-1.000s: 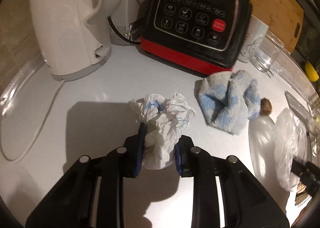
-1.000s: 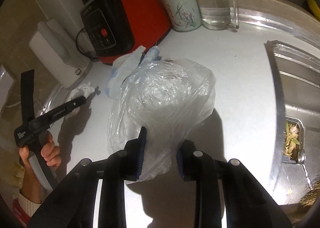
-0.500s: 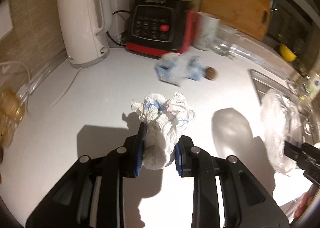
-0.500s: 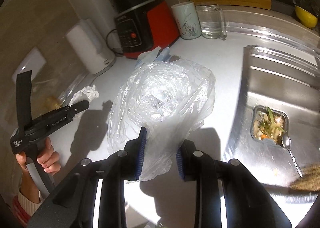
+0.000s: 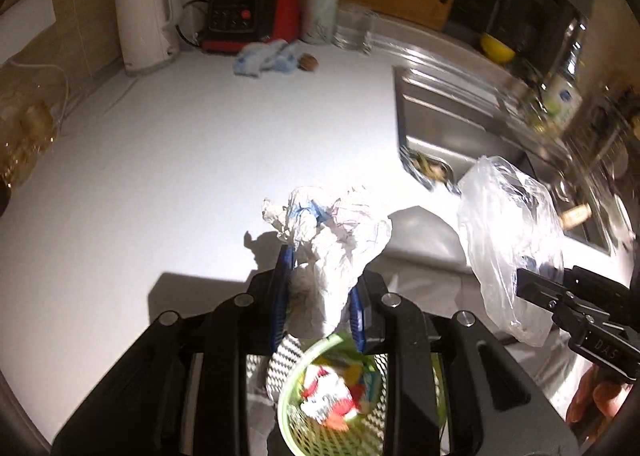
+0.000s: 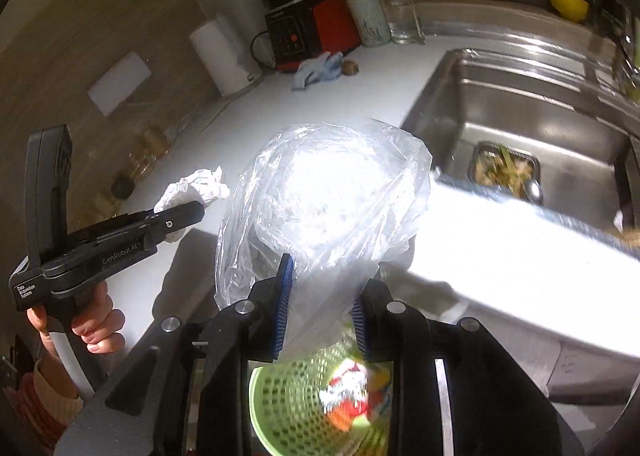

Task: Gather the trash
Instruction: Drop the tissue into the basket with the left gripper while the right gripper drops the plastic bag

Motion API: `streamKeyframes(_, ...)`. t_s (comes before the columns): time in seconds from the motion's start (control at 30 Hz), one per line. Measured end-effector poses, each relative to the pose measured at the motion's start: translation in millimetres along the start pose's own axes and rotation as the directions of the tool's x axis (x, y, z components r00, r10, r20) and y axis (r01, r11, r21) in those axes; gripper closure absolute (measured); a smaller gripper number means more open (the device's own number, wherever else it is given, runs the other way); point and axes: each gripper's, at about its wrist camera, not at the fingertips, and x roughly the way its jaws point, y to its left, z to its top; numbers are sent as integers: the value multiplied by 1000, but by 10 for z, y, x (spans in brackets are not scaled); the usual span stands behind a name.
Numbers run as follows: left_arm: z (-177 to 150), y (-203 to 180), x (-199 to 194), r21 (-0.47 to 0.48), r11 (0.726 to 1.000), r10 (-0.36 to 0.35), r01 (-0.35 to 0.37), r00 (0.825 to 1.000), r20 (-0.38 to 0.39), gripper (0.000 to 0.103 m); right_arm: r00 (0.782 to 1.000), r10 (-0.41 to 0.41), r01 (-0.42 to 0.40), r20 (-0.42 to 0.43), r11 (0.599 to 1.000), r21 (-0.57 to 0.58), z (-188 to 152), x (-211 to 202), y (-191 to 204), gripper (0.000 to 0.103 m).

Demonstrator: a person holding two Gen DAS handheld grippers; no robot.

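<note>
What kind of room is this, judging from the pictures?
Most likely a home kitchen: a steel sink set in a white counter, a kettle and a blender against the wall.

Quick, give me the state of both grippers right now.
Left gripper: closed on the crumpled white paper.
Right gripper: closed on the clear plastic bag.

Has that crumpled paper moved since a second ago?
Yes. The crumpled paper, clamped in the left gripper, pulled back from the kettle toward the green basket.
</note>
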Motion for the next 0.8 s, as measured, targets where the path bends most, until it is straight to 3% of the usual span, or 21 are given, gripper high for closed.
streamKeyframes(0.33, -1014, -605, 38, 34, 998, -52, 56, 991, -122, 78, 1000, 1, -1, -20, 999, 35, -647, -483, -231, 73)
streamKeyframes(0.63, -1404, -857, 316, 51, 996, -62, 75, 975, -215, 75, 1000, -6, 7, -24, 999, 32, -810, -679, -303, 73)
streamKeyframes(0.73, -1436, -867, 367, 52, 996, -61, 75, 970, -236, 65, 1000, -5, 6, -31, 1000, 27, -828, -693, -309, 73)
streamKeyframes(0.8, -1434, -885, 376, 51, 996, -59, 73, 970, -238, 51, 999, -5, 6, -35, 1000, 23, -836, -695, -303, 73)
